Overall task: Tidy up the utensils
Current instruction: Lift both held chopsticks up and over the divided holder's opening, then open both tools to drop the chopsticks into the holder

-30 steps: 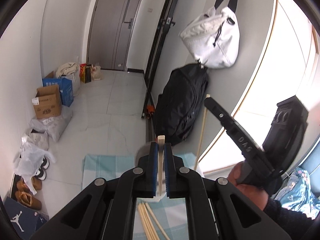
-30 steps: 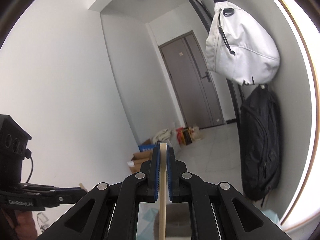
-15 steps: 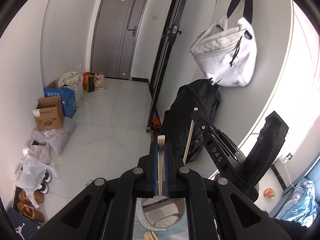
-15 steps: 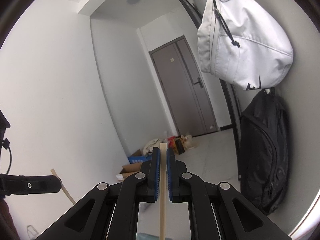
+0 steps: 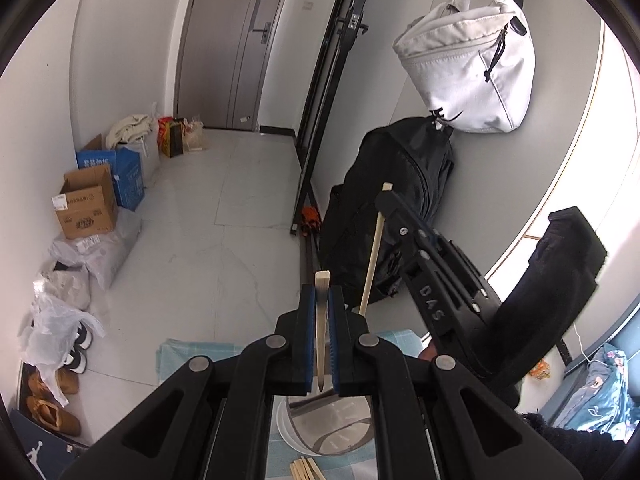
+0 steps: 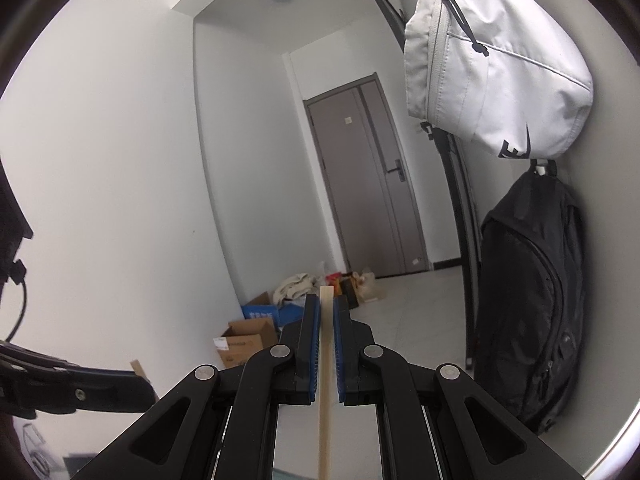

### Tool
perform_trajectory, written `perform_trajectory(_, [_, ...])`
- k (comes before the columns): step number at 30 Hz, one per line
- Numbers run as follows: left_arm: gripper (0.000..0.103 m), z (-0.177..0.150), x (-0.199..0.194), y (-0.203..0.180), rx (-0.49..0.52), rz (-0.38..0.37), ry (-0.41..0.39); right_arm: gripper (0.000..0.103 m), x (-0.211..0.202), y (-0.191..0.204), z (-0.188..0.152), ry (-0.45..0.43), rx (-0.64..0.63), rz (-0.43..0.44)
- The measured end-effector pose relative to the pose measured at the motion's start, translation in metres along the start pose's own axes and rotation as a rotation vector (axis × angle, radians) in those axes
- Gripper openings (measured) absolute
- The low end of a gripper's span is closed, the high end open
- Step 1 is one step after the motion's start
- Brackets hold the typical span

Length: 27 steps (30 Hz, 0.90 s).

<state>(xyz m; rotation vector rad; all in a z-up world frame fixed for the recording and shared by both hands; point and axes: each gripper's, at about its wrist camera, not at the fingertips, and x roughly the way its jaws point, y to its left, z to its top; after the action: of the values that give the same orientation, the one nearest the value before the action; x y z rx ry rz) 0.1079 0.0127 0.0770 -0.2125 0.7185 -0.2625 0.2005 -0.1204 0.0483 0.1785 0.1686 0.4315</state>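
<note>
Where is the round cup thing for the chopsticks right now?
In the left wrist view the round holder sits at the bottom middle, on the checked blue cloth, right below the left gripper and its chopstick, with loose chopsticks beside it.

One pale wooden chopstick [image 5: 321, 326] stands upright above a round mesh-walled holder [image 5: 326, 426], its tip pointing down. A second chopstick [image 6: 325, 376] is likewise held upright. More chopsticks [image 5: 306, 469] lie loose on the checked cloth [image 5: 188, 354] just beside the holder.
</note>
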Motion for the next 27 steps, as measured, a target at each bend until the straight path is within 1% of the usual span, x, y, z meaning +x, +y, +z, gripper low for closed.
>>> perform_trajectory(2, [0.002,-0.002,0.002,0.001,0.001,0.003,0.008,0.006,-0.002,0.001,-0.001,0.001,-0.018,0.005])
perform_trajectory(7, [0.002,-0.003,0.005,-0.003,0.015,-0.019,0.022,0.006,-0.011,0.0,-0.005,0.026,-0.026,0.025])
perform_trajectory(12, [0.002,-0.009,0.007,-0.007,0.031,-0.042,0.04,0.009,-0.022,0.0,-0.012,0.088,-0.034,0.072])
perform_trajectory(14, [0.002,-0.01,0.007,-0.004,0.019,-0.065,0.049,0.009,-0.027,0.001,-0.016,0.132,-0.034,0.093])
perform_trajectory(16, [0.006,-0.009,0.008,0.001,-0.012,-0.081,0.069,0.01,-0.032,0.0,-0.02,0.165,-0.022,0.115])
perform_trajectory(17, [0.015,-0.009,0.007,0.005,-0.033,-0.083,0.076,0.011,-0.035,-0.001,-0.021,0.185,-0.011,0.12])
perform_trajectory(18, [0.029,-0.01,0.006,0.008,-0.05,-0.086,0.077,0.017,-0.037,-0.004,-0.021,0.203,0.014,0.132])
perform_trajectory(19, [0.037,-0.011,0.004,0.01,-0.066,-0.087,0.072,0.028,-0.04,-0.006,-0.022,0.215,0.033,0.141])
perform_trajectory(20, [0.044,-0.011,0.001,0.014,-0.086,-0.083,0.058,0.034,-0.044,-0.009,-0.021,0.226,0.059,0.15])
perform_trajectory(21, [0.044,-0.012,-0.005,0.017,-0.104,-0.076,0.038,0.045,-0.049,-0.012,-0.02,0.227,0.081,0.151])
perform_trajectory(22, [0.044,-0.013,-0.009,0.019,-0.115,-0.067,0.026,0.048,-0.054,-0.014,-0.018,0.226,0.094,0.151])
perform_trajectory(23, [0.044,-0.014,-0.013,0.021,-0.125,-0.059,0.019,0.049,-0.059,-0.016,-0.016,0.228,0.105,0.149])
perform_trajectory(25, [0.045,-0.017,-0.019,0.023,-0.141,-0.042,0.012,0.06,-0.067,-0.018,-0.013,0.232,0.119,0.141])
perform_trajectory(27, [0.05,-0.02,-0.023,0.024,-0.153,-0.011,0.009,0.063,-0.076,-0.019,-0.009,0.234,0.122,0.129])
